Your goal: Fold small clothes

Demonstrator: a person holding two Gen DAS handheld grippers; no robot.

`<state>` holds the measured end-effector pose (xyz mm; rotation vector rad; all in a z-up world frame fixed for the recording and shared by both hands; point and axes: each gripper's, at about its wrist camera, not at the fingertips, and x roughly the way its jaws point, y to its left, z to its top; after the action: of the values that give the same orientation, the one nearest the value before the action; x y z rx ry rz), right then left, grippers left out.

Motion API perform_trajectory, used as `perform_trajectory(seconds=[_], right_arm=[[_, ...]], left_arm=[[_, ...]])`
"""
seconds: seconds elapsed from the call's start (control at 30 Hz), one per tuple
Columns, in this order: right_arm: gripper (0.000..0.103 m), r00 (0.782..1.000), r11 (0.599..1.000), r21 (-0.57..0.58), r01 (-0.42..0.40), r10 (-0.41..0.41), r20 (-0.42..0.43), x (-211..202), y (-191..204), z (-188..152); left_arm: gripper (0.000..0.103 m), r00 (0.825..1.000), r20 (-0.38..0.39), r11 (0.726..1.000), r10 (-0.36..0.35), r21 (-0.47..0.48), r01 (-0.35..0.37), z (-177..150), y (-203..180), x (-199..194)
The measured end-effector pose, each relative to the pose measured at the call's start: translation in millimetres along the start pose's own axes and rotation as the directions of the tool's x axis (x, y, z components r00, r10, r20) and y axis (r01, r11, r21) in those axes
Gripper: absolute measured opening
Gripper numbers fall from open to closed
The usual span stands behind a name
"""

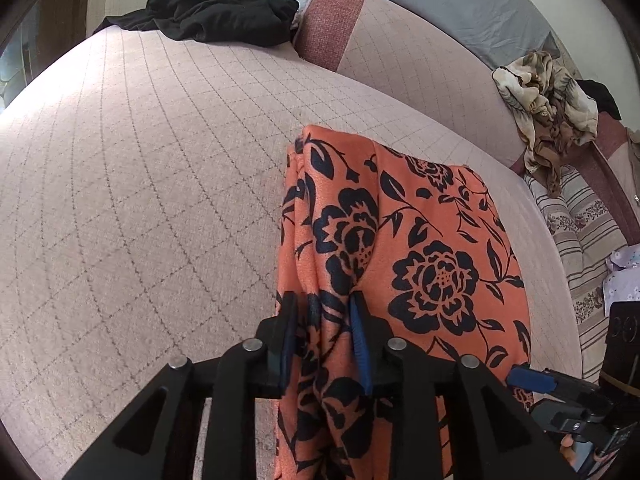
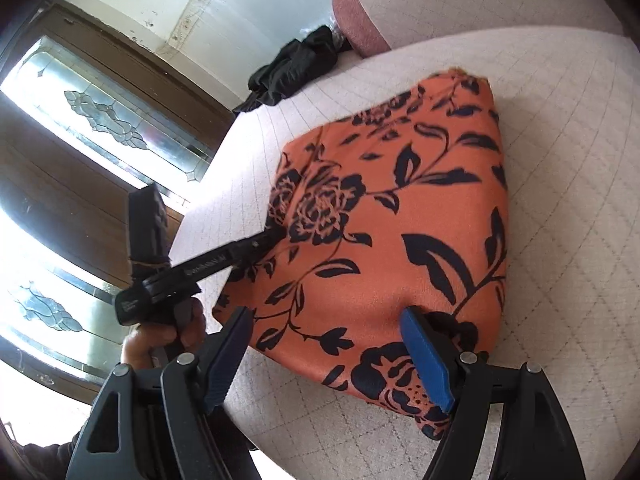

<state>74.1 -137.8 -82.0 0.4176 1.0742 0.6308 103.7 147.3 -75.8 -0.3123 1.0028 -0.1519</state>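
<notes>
**Gripping a bunched fold of the floral garment on the sofa seat**

Pinching at the near edge, the left gripper (image 1: 324,320) has its blue-padded fingers (image 1: 362,340) closed onto a gathered ridge of the orange garment with black flowers (image 1: 420,240); cloth fills the narrow gap between the pads and hangs below them. In the right wrist view the same tool reaches in from the left, low and nearly level, its tip (image 2: 276,234) buried in the fabric's left edge, with the person's left hand (image 2: 160,340) wrapped round the handle beneath it.

The right gripper (image 2: 326,360) stands with its fingers wide apart. Its right pad (image 2: 426,360) lies over the garment's near edge; I cannot tell whether it touches. Its left pad (image 2: 228,356) sits just off the cloth, above the seat. In the left wrist view this tool shows only at the near right corner (image 1: 532,378).

The garment lies as a folded block on the pale quilted sofa seat (image 1: 140,200), running away from the grippers toward the backrest (image 1: 420,64).

Farther off, a black garment (image 1: 216,16) is heaped at the far left end of the seat beside a reddish cushion (image 1: 332,24). To the far right, a crumpled brown-and-cream cloth (image 1: 548,108) hangs over the backrest above a striped cushion (image 1: 580,232).
</notes>
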Motion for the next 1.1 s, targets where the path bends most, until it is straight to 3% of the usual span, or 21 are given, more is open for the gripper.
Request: perform_trajectory(seconds=[0.1,0.23,0.3,0.4,0.5,0.63,0.73,0.87,0.93,0.97,1.03,1.1], right_arm=[[0.081,0.999,0.998,0.052,-0.036,0.036,0.008,5.2,-8.1,-4.1],[0.082,0.998,0.995,0.072,-0.066,0.065,0.012,6.5,-11.1,-6.1],[0.083,0.996,0.993,0.089,-0.083,0.082,0.020,6.2,-12.9,-7.0],[0.083,0.992,0.985,0.121,-0.121,0.118,0.032,-0.6,-16.7,-9.4],[0.083,0.988,0.977,0.149,-0.151,0.142,0.067,-23.2,-24.7,-16.9],[0.083,0.988,0.972,0.216,-0.097,0.068,0.138,-57.7,-58.4,-21.3],[0.084,0.989,0.924,0.362,-0.122,0.084,0.118,-48.9,-94.2,-21.3],[0.082,0.990,0.905,0.402,-0.140,0.123,0.067,-24.3,-100.1,-16.9],[0.072,0.990,0.910,0.389,-0.144,0.134,0.053,-15.0,-93.6,-12.0],[0.044,0.991,0.911,0.390,-0.135,0.132,0.033,-9.5,-92.0,-11.3],[0.035,0.993,0.913,0.392,-0.109,0.115,0.007,-2.8,-89.0,-10.2],[0.030,0.999,0.950,0.309,-0.051,0.049,0.016,-12.8,-69.4,-6.4]], left_arm=[[0.035,0.997,0.073,0.999,0.041,0.016,-0.042,1.3,-6.7,-31.7],[0.039,0.988,0.145,0.996,-0.044,0.087,0.032,-7.6,-41.2,-68.8],[0.041,0.992,0.123,0.991,-0.013,0.132,-0.004,-16.0,-56.6,-59.5],[0.040,0.991,0.012,0.984,0.131,0.117,-0.131,-30.7,-45.5,-13.3],[0.040,0.986,0.061,0.976,0.155,0.145,-0.163,-35.4,-44.7,-12.5],[0.040,0.982,0.064,0.971,0.175,0.155,-0.184,-32.4,-46.8,-9.3],[0.040,0.984,0.068,0.973,0.166,0.150,-0.175,-31.8,-45.2,-9.1],[0.041,0.984,0.069,0.974,0.162,0.150,-0.170,-32.4,-43.8,-10.9],[0.041,0.983,0.073,0.972,0.167,0.153,-0.176,-32.8,-44.0,-9.8],[0.041,0.983,0.075,0.971,0.171,0.157,-0.181,-32.4,-45.1,-7.8],[0.041,0.983,0.076,0.972,0.166,0.153,-0.176,-32.8,-44.4,-9.1],[0.041,0.984,0.077,0.974,0.159,0.151,-0.169,-33.3,-43.4,-10.0]])
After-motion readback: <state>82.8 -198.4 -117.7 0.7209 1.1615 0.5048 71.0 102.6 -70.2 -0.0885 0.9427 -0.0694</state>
